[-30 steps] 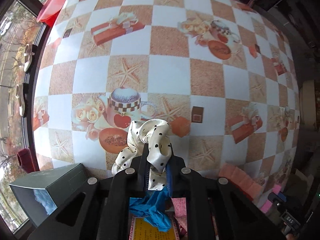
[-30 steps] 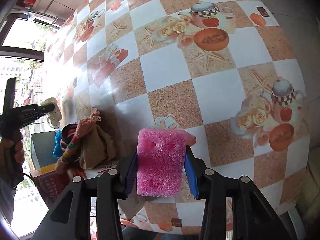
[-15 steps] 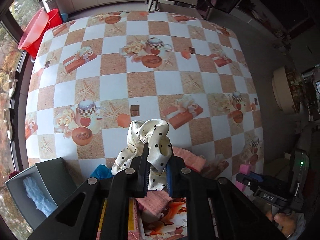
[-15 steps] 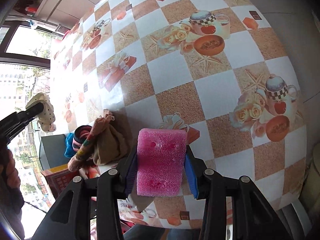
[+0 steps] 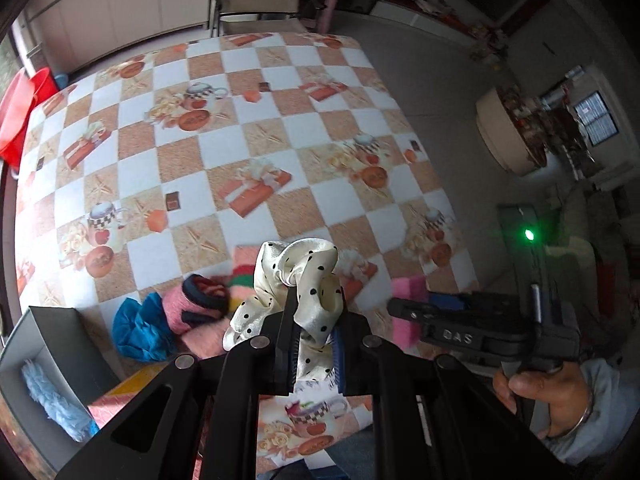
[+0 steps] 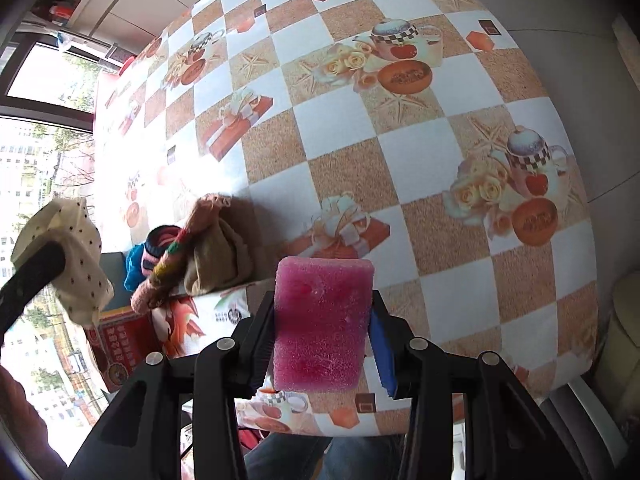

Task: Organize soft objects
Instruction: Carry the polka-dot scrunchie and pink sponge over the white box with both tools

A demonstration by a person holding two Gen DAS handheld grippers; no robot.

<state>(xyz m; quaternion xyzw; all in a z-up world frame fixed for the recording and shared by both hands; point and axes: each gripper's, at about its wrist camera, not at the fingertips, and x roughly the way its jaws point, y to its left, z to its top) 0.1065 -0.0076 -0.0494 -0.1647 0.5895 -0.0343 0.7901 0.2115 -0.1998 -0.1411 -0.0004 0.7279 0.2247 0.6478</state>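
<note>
Two claws each carry a soft thing above the checked tabletop (image 5: pixel 256 152). Nearest in the left wrist view, the left claw (image 5: pixel 314 354) is clamped tight on a cream polka-dot scrunchie (image 5: pixel 298 280), which bulges out above the pads. Nearest in the right wrist view, the right claw (image 6: pixel 322 344) is clamped on a pink sponge (image 6: pixel 322 324), upright between the blue pads. Farther out, at about ten o'clock from the left claw, a pink knitted piece (image 5: pixel 200 308) and a blue cloth (image 5: pixel 138 332) lie bunched together on the tabletop's near edge. At eight o'clock a grey box (image 5: pixel 60 320) holds a light blue fluffy piece (image 5: pixel 52 404). At three o'clock a hand (image 5: pixel 548 396) grips the right claw's handle.
</note>
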